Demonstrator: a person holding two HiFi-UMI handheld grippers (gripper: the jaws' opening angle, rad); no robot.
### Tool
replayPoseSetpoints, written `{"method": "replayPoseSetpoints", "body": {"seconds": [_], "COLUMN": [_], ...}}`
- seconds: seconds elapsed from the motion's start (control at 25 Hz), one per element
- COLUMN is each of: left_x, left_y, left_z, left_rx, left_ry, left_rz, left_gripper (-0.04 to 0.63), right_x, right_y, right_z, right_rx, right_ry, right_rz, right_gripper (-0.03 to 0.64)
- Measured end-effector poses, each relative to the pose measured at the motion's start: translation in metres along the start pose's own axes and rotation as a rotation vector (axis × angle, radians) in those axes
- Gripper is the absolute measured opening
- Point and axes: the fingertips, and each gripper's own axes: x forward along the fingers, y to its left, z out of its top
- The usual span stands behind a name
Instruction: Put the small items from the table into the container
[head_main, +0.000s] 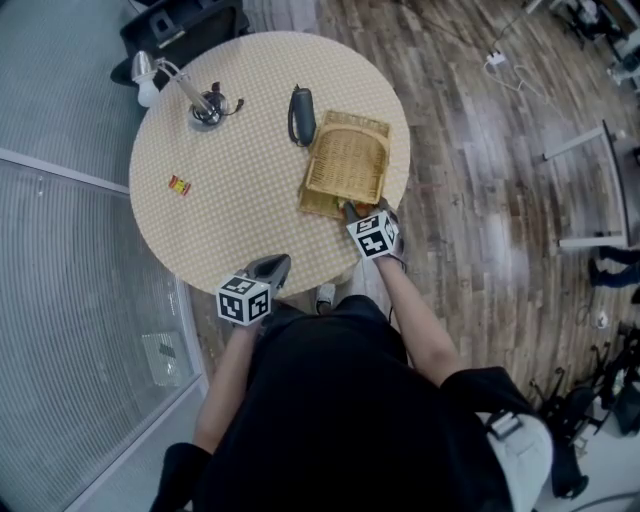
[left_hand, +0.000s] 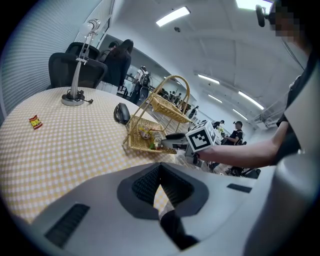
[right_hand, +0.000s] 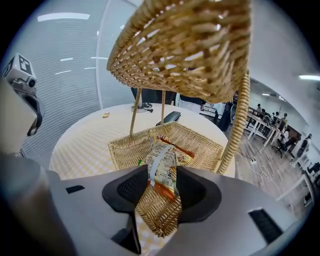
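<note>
Right tool (right_hand: 162, 186) part-open around snack packet (right_hand: 163, 165), over wicker basket (right_hand: 201, 143)

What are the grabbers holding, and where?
Between the jaws of the right gripper sits a snack packet, by its lower half; pinched or loose, I can't tell. Left gripper holds nothing.

You're seeing a desk lamp (head_main: 206, 110) standing at eleven o'clock, a black mouse (head_main: 301, 115) lying at twelve, an office chair (head_main: 180, 30) sitting beyond.
</note>
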Motion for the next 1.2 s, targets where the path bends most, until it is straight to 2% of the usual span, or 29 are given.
{"method": "replayPoseSetpoints", "body": {"seconds": [0.24,0.28,0.36,0.4,0.52,0.68,0.76,1.0,1.2], "left_x": [-0.001,-0.001,0.0,0.0,0.0,0.001,0.001,0.002,0.0], "left_y": [-0.005,-0.006,-0.007,-0.007,-0.01,-0.015,-0.017,-0.02,-0.025], "left_z": [-0.002,-0.003,-0.004,-0.003,-0.002,-0.002,-0.003,-0.006,-0.006], "left_rx": [0.009,0.01,0.015,0.018,0.021,0.033,0.039,0.06,0.079], "left_ry": [-0.002,0.0,0.002,0.001,-0.003,-0.004,-0.003,0.006,-0.005], "left_rz": [-0.009,-0.012,-0.016,-0.018,-0.025,-0.035,-0.042,-0.046,-0.044], "left_gripper": [0.003,0.003,0.003,0.003,0.003,0.003,0.003,0.003,0.003], "right_x": [-0.023,-0.028,-0.04,-0.045,-0.055,-0.061,-0.063,-0.071,-0.078], "right_y": [0.004,0.005,0.008,0.011,0.028,0.064,0.079,0.106,0.117], "right_z": [-0.01,-0.012,-0.012,-0.012,-0.02,-0.036,-0.043,-0.052,-0.061], "right_rx": [0.032,0.027,0.012,0.01,0.015,-0.002,-0.01,-0.053,-0.092], "right_ry": [-0.019,-0.031,-0.069,-0.088,-0.105,-0.079,-0.066,-0.045,-0.024], "right_rz": [-0.029,-0.036,-0.047,-0.04,0.037,0.188,0.234,0.297,0.314], "right_gripper": [0.172,0.161,0.079,0.066,0.041,0.031,0.029,0.029,0.029]}}
